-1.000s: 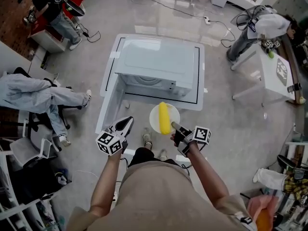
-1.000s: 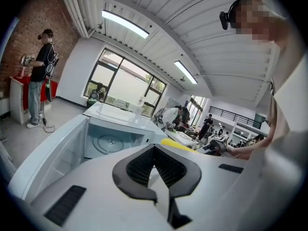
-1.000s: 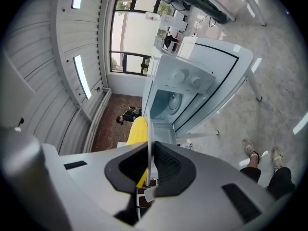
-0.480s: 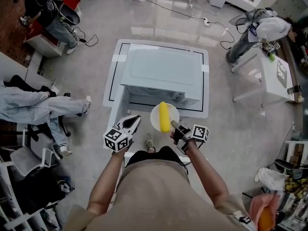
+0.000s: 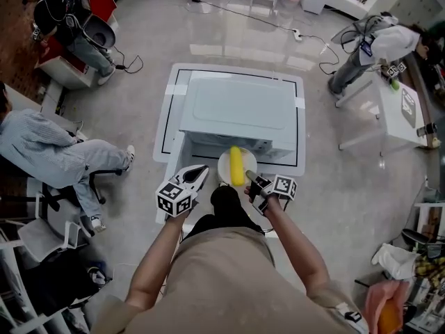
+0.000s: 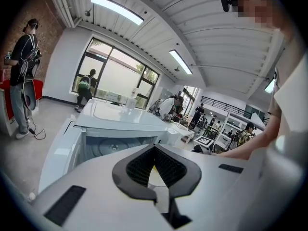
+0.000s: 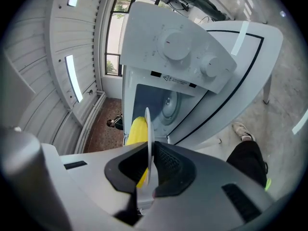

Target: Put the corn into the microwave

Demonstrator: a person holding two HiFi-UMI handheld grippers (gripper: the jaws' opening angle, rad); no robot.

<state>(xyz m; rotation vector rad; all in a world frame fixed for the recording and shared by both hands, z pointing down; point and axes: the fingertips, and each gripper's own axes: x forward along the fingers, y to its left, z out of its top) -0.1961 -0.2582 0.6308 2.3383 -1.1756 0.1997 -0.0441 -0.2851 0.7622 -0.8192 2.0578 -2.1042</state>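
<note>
Two grippers in the head view: my left gripper and right gripper flank the white plate bearing the corn, just near of the open microwave on the bench. Left gripper view: my jaws are pressed together, empty. Right gripper view: my jaws pinch the plate's rim, the corn lying left of it.

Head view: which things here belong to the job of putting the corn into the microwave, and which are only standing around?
Job:
- corn
- white plate under the corn
- microwave
- right gripper, shut on the plate's rim
- left gripper, shut on nothing

Standing around:
- seated person
- side table
- bending person
</note>
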